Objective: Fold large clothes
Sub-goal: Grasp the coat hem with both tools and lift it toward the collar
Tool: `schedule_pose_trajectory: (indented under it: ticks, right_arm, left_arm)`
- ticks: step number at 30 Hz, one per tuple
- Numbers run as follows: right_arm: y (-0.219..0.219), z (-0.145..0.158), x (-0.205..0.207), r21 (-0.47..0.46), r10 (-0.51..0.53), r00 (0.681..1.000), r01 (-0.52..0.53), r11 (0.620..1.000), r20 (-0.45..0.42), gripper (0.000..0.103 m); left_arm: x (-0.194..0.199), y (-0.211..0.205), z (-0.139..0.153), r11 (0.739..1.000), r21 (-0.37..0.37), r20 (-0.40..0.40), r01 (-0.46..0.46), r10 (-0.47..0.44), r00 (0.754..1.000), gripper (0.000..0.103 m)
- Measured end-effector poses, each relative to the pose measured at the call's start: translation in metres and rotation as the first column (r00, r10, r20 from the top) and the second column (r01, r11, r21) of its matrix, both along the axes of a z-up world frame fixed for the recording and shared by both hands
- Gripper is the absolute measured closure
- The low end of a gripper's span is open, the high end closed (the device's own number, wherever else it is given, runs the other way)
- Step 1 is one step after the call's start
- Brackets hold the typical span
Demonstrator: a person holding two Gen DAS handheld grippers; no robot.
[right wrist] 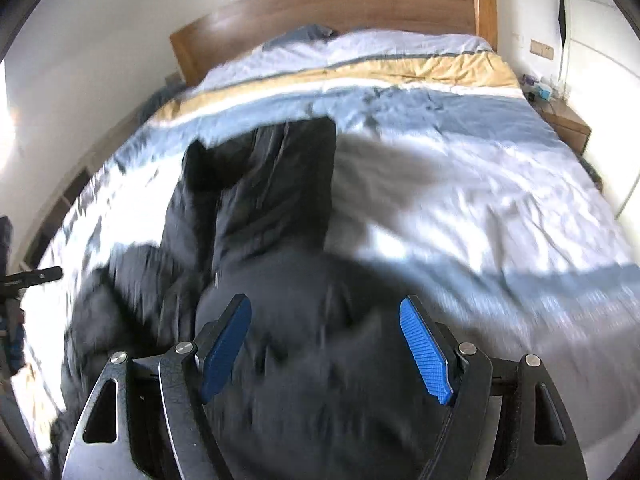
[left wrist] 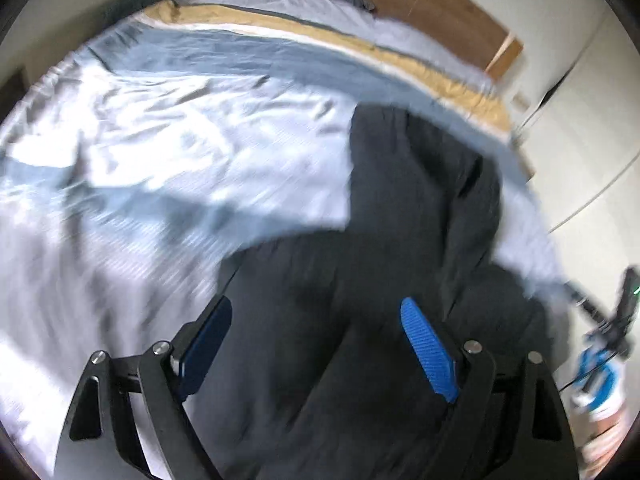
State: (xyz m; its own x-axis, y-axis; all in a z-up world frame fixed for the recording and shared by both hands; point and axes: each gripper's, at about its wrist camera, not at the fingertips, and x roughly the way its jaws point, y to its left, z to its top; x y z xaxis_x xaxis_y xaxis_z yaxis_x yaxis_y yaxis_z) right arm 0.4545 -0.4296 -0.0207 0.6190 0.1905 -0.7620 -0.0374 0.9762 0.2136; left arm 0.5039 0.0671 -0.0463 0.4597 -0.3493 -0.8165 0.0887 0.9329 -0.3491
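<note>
Below both cameras, a large black garment (left wrist: 400,240) of soft, matte, rumpled cloth lies on a bed (left wrist: 160,160), its long folded part reaching toward the far wooden headboard (right wrist: 340,4). The bedding is pale, creased cotton crossed by grey-blue and mustard bands. The left gripper (left wrist: 316,344) hangs over the near part of the garment, its ribbed blue pads (left wrist: 428,352) set wide apart with nothing between them. The right gripper (right wrist: 326,346) does the same, jaws wide, pads (right wrist: 424,352) clear of the cloth. Both views are motion-blurred
</note>
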Motion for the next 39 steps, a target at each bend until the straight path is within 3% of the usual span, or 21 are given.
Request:
schedule_pose_trajectory:
  ticks: [4, 6, 8, 15, 20, 22, 23, 24, 26, 29, 33, 39]
  right_arm:
    - [-0.006, -0.017, 0.065, 0.112, -0.031, 0.999, 0.032, 0.993, -0.012, 0.027]
    - [-0.009, -0.03, 0.091, 0.178, -0.033, 0.999, 0.039, 0.983, -0.033, 0.027]
    - [-0.01, -0.044, 0.114, 0.218, -0.046, 0.997, 0.059, 0.974, -0.064, 0.027]
    - [-0.004, -0.078, 0.168, 0.306, -0.108, 0.988, 0.136, 0.942, -0.109, 0.027]
    - [0.004, -0.092, 0.186, 0.324, -0.137, 0.981, 0.175, 0.93, -0.137, 0.028]
    - [0.009, -0.098, 0.191, 0.324, -0.144, 0.975, 0.193, 0.926, -0.167, 0.037]
    - [0.012, -0.1, 0.193, 0.326, -0.143, 0.973, 0.196, 0.925, -0.179, 0.045]
    - [0.017, -0.1, 0.195, 0.324, -0.136, 0.973, 0.192, 0.927, -0.187, 0.049]
    - [0.026, -0.096, 0.197, 0.294, -0.113, 0.976, 0.165, 0.941, -0.187, 0.078]
    - [0.041, -0.078, 0.193, 0.216, -0.07, 0.985, 0.103, 0.971, -0.156, 0.09]
    - [0.045, -0.041, 0.169, 0.171, -0.024, 0.995, 0.04, 0.985, -0.094, 0.092]
    - [0.041, -0.004, 0.088, 0.137, 0.081, 0.996, -0.085, 0.987, 0.037, 0.092]
  left_arm:
    - [0.083, -0.018, -0.023, 0.994, -0.113, -0.038, 0.01, -0.014, 0.999, 0.016]
    - [0.113, -0.028, -0.039, 0.994, -0.109, -0.043, -0.026, 0.022, 0.999, 0.016]
    - [0.142, -0.035, -0.062, 0.986, -0.157, -0.087, -0.056, 0.043, 0.995, 0.016]
    - [0.176, -0.06, -0.116, 0.917, -0.382, -0.143, -0.116, 0.065, 0.988, 0.016]
    - [0.182, -0.082, -0.131, 0.932, -0.339, -0.154, -0.126, 0.076, 0.985, 0.022]
    - [0.182, -0.086, -0.134, 0.937, -0.322, -0.165, -0.133, 0.082, 0.983, 0.048]
    - [0.182, -0.089, -0.134, 0.939, -0.315, -0.182, -0.142, 0.087, 0.979, 0.069]
    - [0.181, -0.093, -0.132, 0.942, -0.303, -0.183, -0.143, 0.09, 0.979, 0.081]
    - [0.179, -0.102, -0.122, 0.958, -0.265, -0.157, -0.114, 0.073, 0.985, 0.089]
    - [0.174, -0.113, -0.104, 0.971, -0.228, -0.133, -0.078, 0.049, 0.99, 0.093]
    - [0.159, -0.11, -0.08, 0.972, -0.229, -0.098, -0.05, 0.028, 0.995, 0.093]
    - [0.091, -0.09, -0.037, 0.97, -0.232, 0.06, 0.077, -0.065, 0.996, 0.093]
